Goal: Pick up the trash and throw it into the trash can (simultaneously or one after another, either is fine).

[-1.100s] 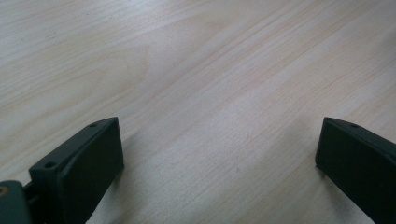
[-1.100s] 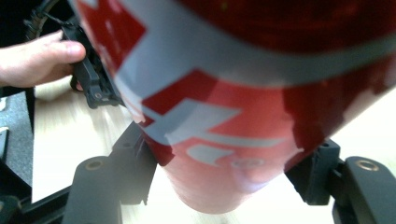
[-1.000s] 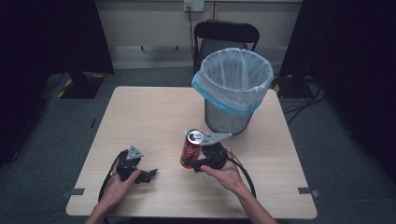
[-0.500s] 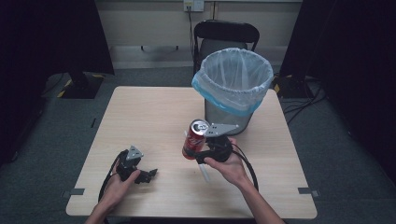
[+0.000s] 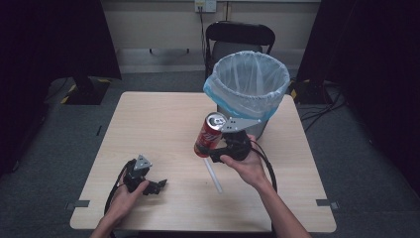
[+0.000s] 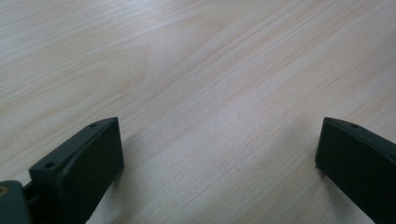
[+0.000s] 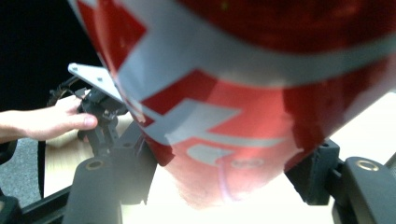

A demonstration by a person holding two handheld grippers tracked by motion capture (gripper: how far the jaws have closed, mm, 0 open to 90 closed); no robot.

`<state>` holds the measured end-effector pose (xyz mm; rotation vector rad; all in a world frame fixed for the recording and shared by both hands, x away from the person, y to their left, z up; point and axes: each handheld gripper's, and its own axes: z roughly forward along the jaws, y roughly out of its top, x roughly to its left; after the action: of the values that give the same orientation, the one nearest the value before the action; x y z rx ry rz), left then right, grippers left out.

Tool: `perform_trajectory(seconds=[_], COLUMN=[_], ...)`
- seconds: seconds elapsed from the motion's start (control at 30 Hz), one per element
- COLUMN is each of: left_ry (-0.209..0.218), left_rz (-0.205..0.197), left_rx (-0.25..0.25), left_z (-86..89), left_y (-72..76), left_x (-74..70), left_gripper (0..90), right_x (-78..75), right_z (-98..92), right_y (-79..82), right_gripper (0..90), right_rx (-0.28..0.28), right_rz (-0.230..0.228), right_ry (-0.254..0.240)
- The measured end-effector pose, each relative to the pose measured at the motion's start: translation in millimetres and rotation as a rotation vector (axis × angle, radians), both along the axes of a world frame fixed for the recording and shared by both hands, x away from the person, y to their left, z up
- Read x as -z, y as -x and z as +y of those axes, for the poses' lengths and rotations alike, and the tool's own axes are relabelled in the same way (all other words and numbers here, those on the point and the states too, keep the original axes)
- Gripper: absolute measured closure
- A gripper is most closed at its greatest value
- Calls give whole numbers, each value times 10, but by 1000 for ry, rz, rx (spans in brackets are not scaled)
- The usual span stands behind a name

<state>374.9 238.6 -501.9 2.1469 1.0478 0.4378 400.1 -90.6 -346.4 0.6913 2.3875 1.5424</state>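
Right gripper (image 5: pixel 214 148) fingers clamped on red can (image 5: pixel 208 135), white lettering unreadable; left gripper (image 5: pixel 157 185) fingers apart.

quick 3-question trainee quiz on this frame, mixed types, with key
1. True or false: the right gripper is shut on the red soda can.
2. Where does the left gripper sit? A) over the trash bin B) low on the wooden table, jaws open with nothing between them C) on the chair
3. Fill in: the trash bin is lined with a ___ plastic bag.

Key:
1. True. In the right gripper view both jaws press the can's sides, and in the high view it hangs tilted above the table.
2. B.
3. Light blue.
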Motion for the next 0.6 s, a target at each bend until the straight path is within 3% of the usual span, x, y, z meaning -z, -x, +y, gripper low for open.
perform_trajectory(seconds=[0.6], left_ry=[0], left_rz=[-1], left_rx=[-1], left_z=[0], left_y=[0], left_x=[0], left_gripper=[3], right_x=[-554], right_z=[-12], right_y=[-148], right_gripper=[344], right_rx=[8], right_rz=[-60], right_ry=[-42])
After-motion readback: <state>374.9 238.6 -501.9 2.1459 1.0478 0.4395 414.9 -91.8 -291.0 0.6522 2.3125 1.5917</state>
